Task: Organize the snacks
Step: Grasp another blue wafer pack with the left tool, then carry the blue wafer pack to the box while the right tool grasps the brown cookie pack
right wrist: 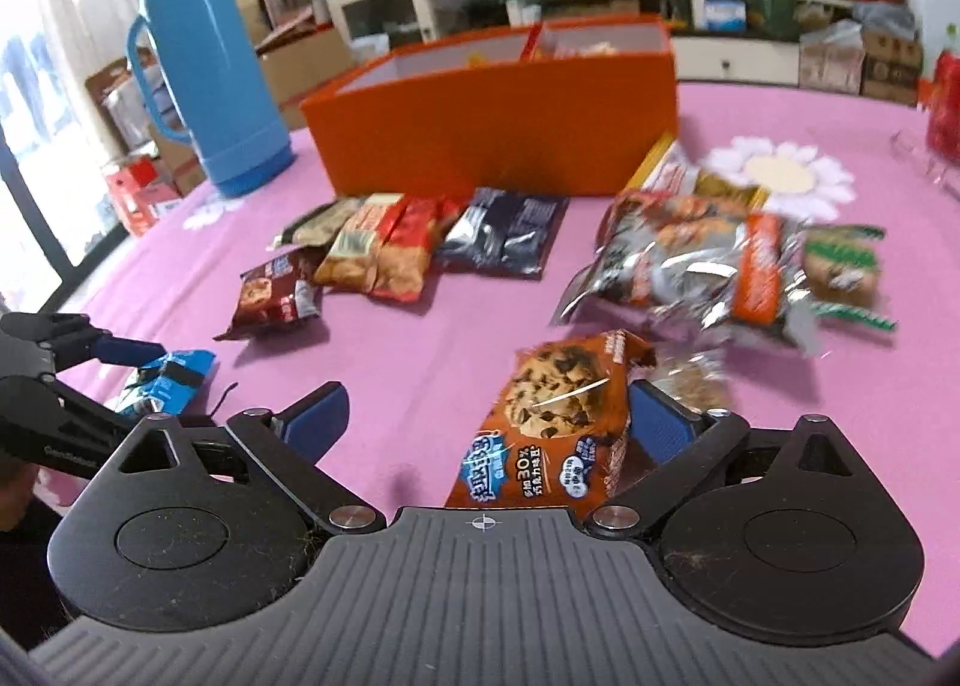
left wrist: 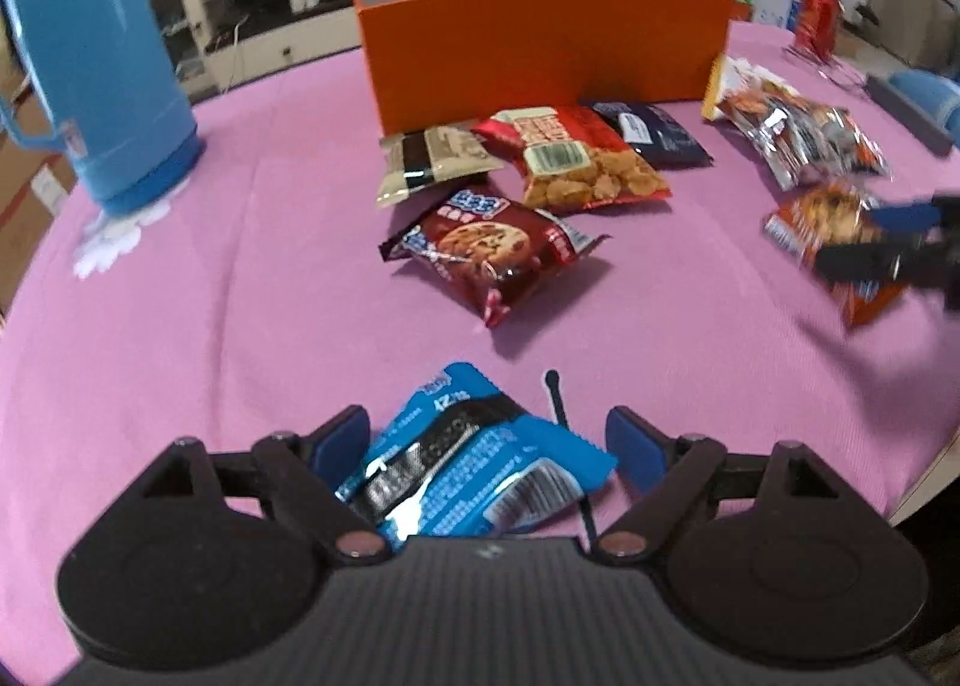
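A blue snack packet [left wrist: 474,470] lies on the pink tablecloth [left wrist: 210,326] between the fingers of my left gripper [left wrist: 486,422], which is open around it. The same gripper [right wrist: 141,386] and packet [right wrist: 171,377] show at the left edge of the right wrist view. My right gripper [right wrist: 487,392] is open over an orange chocolate-chip cookie packet [right wrist: 558,416]. That packet leans against the right pad [right wrist: 660,428], while the left pad stands clear of it. An orange divided box [left wrist: 540,56] stands at the back of the table.
Before the box lie a dark red cookie packet [left wrist: 492,248], a red snack bag [left wrist: 576,158], a beige packet [left wrist: 432,158], a dark blue packet [left wrist: 654,134] and a silvery bag [right wrist: 678,272]. A blue thermos [left wrist: 90,56] stands far left. The table edge [left wrist: 924,494] runs near right.
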Demonstrator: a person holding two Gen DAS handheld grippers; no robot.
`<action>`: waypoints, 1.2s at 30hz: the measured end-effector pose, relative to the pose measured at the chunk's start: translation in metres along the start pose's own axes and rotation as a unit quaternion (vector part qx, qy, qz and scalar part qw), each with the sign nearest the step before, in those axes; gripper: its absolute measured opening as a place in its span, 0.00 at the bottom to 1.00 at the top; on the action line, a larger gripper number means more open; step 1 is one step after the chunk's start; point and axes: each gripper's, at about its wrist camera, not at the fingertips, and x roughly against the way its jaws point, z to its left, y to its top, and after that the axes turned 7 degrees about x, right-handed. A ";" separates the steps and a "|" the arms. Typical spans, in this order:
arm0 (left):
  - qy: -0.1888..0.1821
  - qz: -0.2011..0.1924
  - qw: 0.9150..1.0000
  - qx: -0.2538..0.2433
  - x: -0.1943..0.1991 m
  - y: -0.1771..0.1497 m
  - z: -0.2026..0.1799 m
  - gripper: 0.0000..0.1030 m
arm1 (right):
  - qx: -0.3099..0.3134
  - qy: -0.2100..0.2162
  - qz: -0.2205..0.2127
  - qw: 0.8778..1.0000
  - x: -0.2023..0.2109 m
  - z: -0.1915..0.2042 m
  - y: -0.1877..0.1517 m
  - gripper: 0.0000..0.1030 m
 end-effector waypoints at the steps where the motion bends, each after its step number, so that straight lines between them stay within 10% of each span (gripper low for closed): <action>1: -0.003 0.001 1.000 0.005 -0.001 0.001 0.002 0.83 | -0.002 0.012 0.004 1.000 -0.004 0.002 0.001 0.81; 17: -0.022 -0.003 0.999 -0.030 0.010 -0.011 0.012 0.79 | 0.054 -0.023 0.037 0.998 -0.019 0.016 -0.007 0.78; 29: 0.003 -0.036 0.996 0.077 0.008 0.027 0.022 0.76 | 0.057 -0.033 0.035 0.997 -0.013 0.017 -0.006 0.78; 36: -0.012 -0.026 0.999 -0.016 0.048 -0.005 0.029 0.84 | 0.037 -0.018 0.027 0.999 0.002 0.002 -0.012 0.79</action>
